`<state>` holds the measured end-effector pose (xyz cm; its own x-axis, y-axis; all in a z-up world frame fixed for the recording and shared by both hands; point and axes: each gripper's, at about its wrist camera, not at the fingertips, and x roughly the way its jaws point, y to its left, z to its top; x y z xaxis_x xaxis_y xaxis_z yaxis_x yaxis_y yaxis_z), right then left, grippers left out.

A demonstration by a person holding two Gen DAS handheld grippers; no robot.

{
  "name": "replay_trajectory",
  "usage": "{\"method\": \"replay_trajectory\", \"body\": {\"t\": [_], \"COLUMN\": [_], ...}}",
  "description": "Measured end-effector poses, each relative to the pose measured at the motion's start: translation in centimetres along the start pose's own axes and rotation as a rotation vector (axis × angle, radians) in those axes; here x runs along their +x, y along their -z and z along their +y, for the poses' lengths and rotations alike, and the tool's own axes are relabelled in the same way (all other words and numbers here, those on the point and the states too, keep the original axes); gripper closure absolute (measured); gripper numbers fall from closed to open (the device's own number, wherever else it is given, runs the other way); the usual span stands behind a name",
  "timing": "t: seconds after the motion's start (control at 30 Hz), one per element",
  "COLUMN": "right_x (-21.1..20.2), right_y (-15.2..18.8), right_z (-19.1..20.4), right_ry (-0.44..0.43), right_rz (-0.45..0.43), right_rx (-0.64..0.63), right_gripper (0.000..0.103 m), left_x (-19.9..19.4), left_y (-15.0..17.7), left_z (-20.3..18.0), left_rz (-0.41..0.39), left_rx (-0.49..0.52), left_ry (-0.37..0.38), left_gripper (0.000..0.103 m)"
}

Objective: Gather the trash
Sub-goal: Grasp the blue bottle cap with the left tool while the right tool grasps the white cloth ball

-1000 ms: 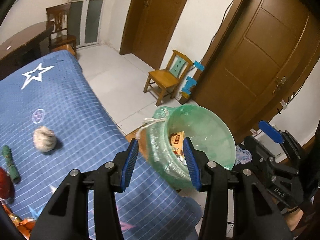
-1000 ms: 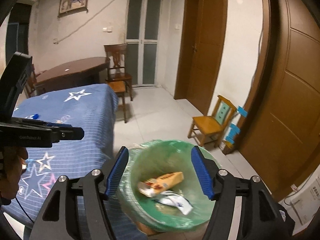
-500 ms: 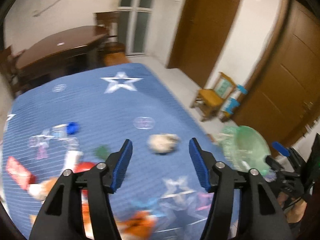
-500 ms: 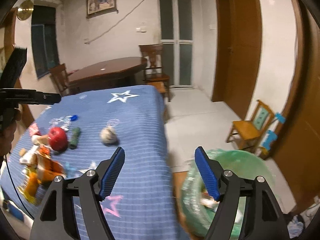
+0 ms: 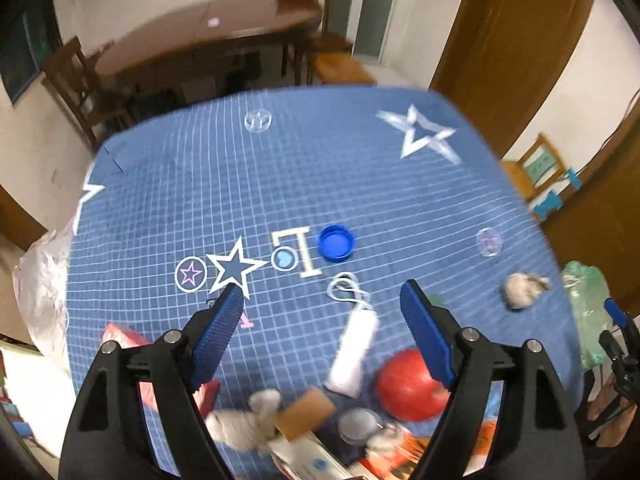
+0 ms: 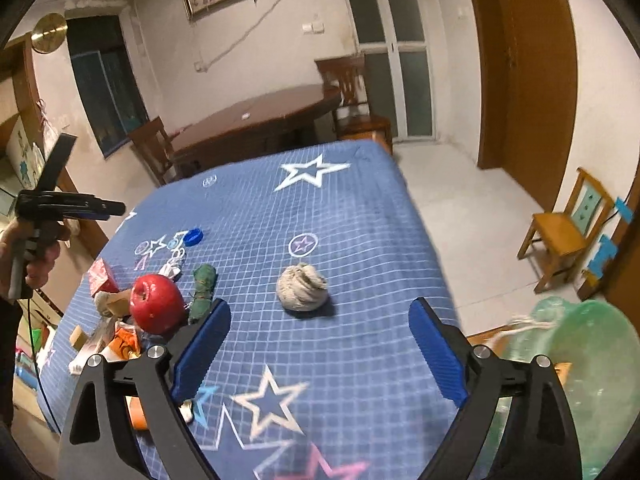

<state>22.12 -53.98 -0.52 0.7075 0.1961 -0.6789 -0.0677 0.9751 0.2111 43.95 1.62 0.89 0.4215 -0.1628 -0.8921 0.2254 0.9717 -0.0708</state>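
Observation:
My left gripper [image 5: 322,334] is open and empty above the blue star cloth [image 5: 320,168]. Between its fingers lies a white roll with a string loop [image 5: 353,354]; a blue bottle cap [image 5: 336,243] lies beyond. A red apple [image 5: 410,386] and a pile of wrappers [image 5: 304,436] sit near its base. My right gripper [image 6: 320,344] is open and empty over the cloth. A crumpled grey paper ball [image 6: 302,288] lies just ahead of it. The green-bagged trash bin [image 6: 576,368] stands at the right, off the table edge. The left gripper also shows in the right wrist view [image 6: 116,210].
A green cloth roll [image 6: 203,286], the red apple [image 6: 156,308], a red box [image 6: 100,276] and mixed wrappers [image 6: 116,340] lie at left. A small yellow chair [image 6: 568,232] stands on the floor at right. A dark wooden table [image 6: 256,120] and chairs stand behind.
Both grippers have swung left from the trash bin to the table. The left now looks over the cap and white roll; the right faces the paper ball. Both stayed open.

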Motion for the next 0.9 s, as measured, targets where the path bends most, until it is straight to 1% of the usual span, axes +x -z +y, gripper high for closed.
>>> {"method": "replay_trajectory", "body": {"t": [0.07, 0.17, 0.23, 0.3, 0.47, 0.53, 0.67, 0.77, 0.9], "right_x": [1.9, 4.7, 6.0, 7.2, 9.6, 10.7, 11.7, 12.1, 12.2], "right_y": [-0.4, -1.0, -1.3, -1.6, -1.4, -1.2, -0.8, -0.8, -0.8], "right_z": [0.2, 0.7, 0.8, 1.2, 2.9, 3.6, 4.2, 4.7, 4.9], "right_ry": [-0.019, -0.029, -0.024, -0.001, 0.058, 0.062, 0.071, 0.070, 0.063], "right_rz": [0.033, 0.085, 0.106, 0.117, 0.148, 0.156, 0.160, 0.158, 0.149], "right_rx": [0.015, 0.027, 0.025, 0.001, -0.090, -0.117, -0.142, -0.156, -0.157], "right_gripper": [0.013, 0.013, 0.013, 0.013, 0.013, 0.013, 0.013, 0.013, 0.013], "left_x": [2.7, 5.6, 6.8, 7.9, 9.2, 9.9, 11.6, 12.5, 13.2], "left_y": [-0.7, -1.5, -1.8, -2.3, -3.1, -3.4, -3.5, -3.4, -3.5], "left_z": [0.9, 1.2, 1.2, 1.1, 1.2, 1.3, 1.1, 0.9, 0.2], "left_rz": [0.050, 0.100, 0.120, 0.129, 0.139, 0.149, 0.174, 0.189, 0.193], "left_rx": [-0.012, -0.017, -0.014, 0.001, 0.008, 0.010, 0.021, 0.017, 0.040], "left_ry": [0.000, 0.010, 0.013, 0.005, 0.024, 0.028, 0.008, 0.024, 0.030], "left_gripper": [0.026, 0.026, 0.026, 0.026, 0.026, 0.026, 0.026, 0.026, 0.026]}}
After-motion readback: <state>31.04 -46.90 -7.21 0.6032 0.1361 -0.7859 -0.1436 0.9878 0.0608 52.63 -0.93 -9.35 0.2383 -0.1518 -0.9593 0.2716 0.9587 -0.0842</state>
